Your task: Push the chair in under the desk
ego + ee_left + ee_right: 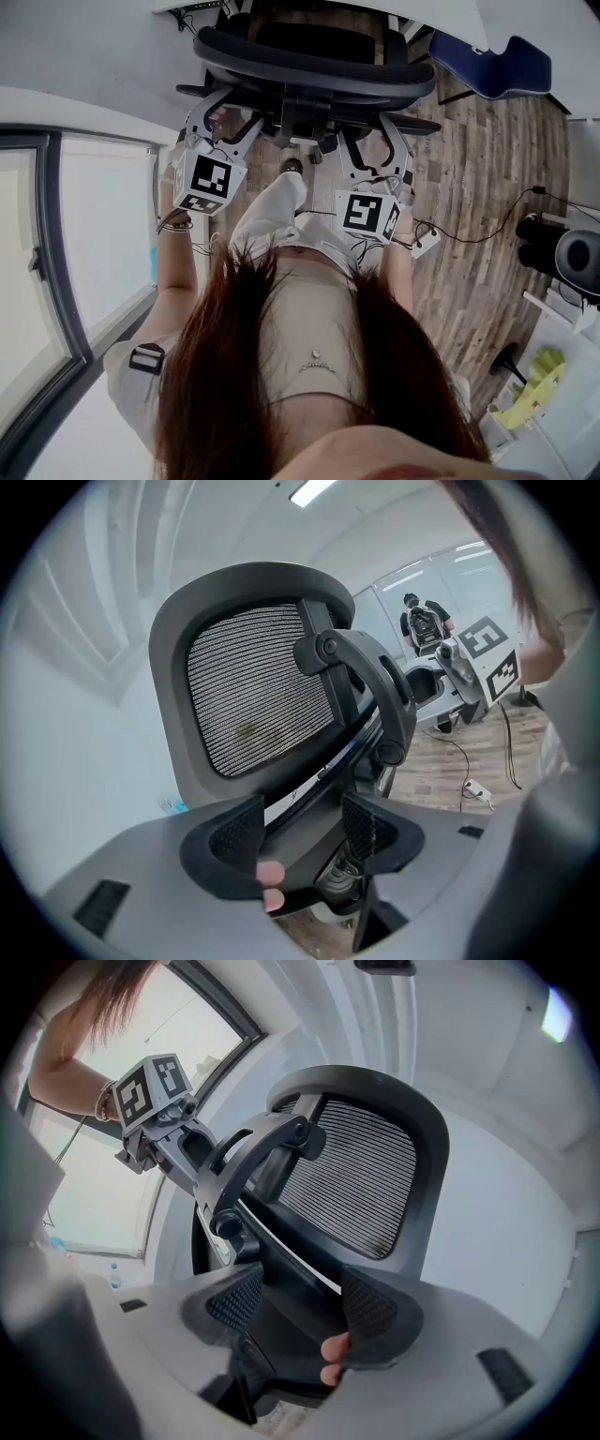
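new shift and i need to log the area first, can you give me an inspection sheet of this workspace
surface: wood-plank floor
job's things: black mesh-back chair, backrest toward the person; white desk edge beyond it
clutter: dark blue object, round black device, yellow-green item
grippers: left gripper jaws apart at the chair's back frame; right gripper the same
cables: black cable across the floor; white power strip
surroundings: window at left; another person far off
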Demonstrator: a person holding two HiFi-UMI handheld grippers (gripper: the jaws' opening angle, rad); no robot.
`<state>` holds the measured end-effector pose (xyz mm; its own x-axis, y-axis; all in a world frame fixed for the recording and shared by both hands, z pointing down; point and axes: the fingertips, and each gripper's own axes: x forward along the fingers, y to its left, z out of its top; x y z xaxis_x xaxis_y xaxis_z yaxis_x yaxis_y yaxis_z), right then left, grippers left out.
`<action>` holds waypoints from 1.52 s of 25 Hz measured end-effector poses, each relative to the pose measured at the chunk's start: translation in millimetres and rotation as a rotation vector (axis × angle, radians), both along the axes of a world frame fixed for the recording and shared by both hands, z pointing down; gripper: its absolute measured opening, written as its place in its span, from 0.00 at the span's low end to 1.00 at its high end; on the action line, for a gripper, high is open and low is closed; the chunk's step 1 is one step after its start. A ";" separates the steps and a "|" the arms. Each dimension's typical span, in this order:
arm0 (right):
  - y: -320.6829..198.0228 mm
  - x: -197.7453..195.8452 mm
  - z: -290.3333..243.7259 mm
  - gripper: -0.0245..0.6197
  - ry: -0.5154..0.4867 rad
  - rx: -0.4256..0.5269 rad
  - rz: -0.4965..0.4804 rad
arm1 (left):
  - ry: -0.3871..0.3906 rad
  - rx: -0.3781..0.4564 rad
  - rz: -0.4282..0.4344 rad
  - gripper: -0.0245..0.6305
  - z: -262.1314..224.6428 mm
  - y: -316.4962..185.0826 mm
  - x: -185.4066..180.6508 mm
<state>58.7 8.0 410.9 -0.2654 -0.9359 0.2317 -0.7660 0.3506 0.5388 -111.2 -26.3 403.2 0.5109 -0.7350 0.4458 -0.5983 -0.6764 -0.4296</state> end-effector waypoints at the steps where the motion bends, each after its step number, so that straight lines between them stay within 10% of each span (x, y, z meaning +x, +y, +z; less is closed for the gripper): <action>1: -1.4 0.4 0.3 0.45 0.001 0.002 0.000 | 0.001 0.001 0.003 0.42 0.1 -1.8 0.5; 38: -89.2 -4.9 0.8 0.45 -0.007 -0.022 0.014 | -0.009 -0.007 -0.001 0.42 0.2 -89.1 -5.8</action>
